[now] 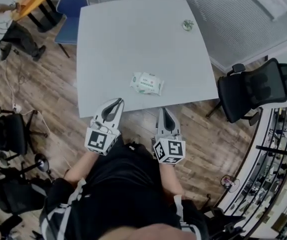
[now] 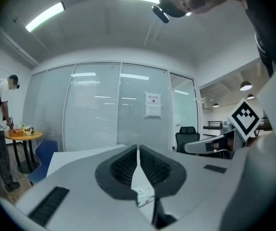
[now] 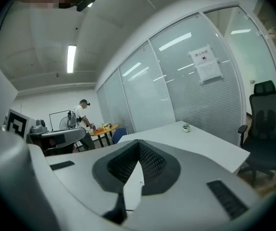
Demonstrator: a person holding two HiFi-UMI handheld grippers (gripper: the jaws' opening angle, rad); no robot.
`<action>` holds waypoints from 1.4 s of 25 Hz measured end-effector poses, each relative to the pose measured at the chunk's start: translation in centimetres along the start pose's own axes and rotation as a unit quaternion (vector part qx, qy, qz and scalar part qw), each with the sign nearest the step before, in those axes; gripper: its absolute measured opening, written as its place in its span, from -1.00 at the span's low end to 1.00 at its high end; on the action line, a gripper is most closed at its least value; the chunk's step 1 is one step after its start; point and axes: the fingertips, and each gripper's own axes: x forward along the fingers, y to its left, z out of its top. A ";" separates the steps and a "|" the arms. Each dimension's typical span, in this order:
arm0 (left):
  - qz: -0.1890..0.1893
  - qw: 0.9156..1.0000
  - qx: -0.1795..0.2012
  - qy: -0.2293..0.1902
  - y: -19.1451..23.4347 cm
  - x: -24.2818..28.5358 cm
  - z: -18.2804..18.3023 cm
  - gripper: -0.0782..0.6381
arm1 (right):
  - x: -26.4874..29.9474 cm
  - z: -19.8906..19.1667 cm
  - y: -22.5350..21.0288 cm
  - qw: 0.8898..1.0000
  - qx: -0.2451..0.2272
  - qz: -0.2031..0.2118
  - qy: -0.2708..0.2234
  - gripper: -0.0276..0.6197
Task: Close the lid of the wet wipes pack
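Now wet wipes pack [image 1: 147,83] flat on white table [image 1: 133,34], lid down.

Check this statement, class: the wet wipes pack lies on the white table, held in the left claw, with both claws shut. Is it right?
Wrong: the wet wipes pack lies on the white table, but the left claw is not holding it; the head view shows it lying free, apart from that claw. That claw and the right claw are shut.

Table [image 1: 133,39] open all round wet wipes pack [image 1: 147,83]; small plant [image 1: 187,25] far corner; office chair [image 1: 256,86] off right edge
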 end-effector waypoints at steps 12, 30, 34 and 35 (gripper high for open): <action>-0.003 1.000 -0.001 -0.014 1.4 -4.5 0.6 -0.68 | -3.8 1.2 5.0 0.999 -0.011 -0.022 -0.041 -0.85; -0.021 1.000 -0.005 -0.014 2.4 -5.1 0.5 -0.68 | -3.7 0.8 6.6 0.998 -0.024 -0.038 -0.036 -0.85; -0.020 1.000 -0.004 -0.018 3.0 -5.1 0.7 -0.68 | -3.4 0.8 6.9 0.998 -0.024 -0.037 -0.036 -0.85; -0.019 1.000 -0.004 -0.018 3.1 -5.1 0.7 -0.68 | -3.3 0.8 6.9 0.998 -0.024 -0.037 -0.036 -0.85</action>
